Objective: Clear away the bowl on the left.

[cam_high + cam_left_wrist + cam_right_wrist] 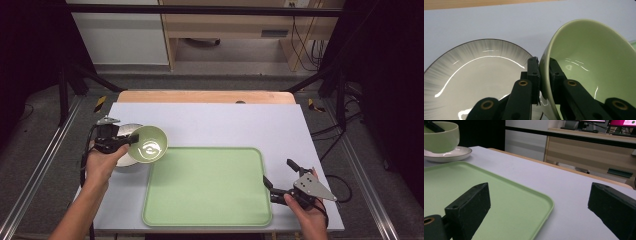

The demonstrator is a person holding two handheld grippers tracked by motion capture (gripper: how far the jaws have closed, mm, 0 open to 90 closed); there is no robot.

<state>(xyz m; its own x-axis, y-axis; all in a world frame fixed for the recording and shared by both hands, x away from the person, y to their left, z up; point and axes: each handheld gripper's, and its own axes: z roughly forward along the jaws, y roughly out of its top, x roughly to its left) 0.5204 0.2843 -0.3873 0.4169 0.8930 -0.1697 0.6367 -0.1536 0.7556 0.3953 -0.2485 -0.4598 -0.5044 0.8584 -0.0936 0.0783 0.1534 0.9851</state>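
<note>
A pale green bowl hangs tilted above the table at the left, its rim pinched between the jaws of my left gripper. In the left gripper view one jaw sits outside the green bowl and one inside; my left gripper is shut on the wall. Under and behind it lies a white plate with a dark rim. My right gripper stands open at the right edge of the green tray, nothing between its jaws. In the right gripper view, my right gripper looks over the tray toward the bowl and plate.
The tray lies on a pale lilac mat that covers a wooden table. Black frame posts and rails stand at both sides. Cabinets and cables lie beyond the far edge.
</note>
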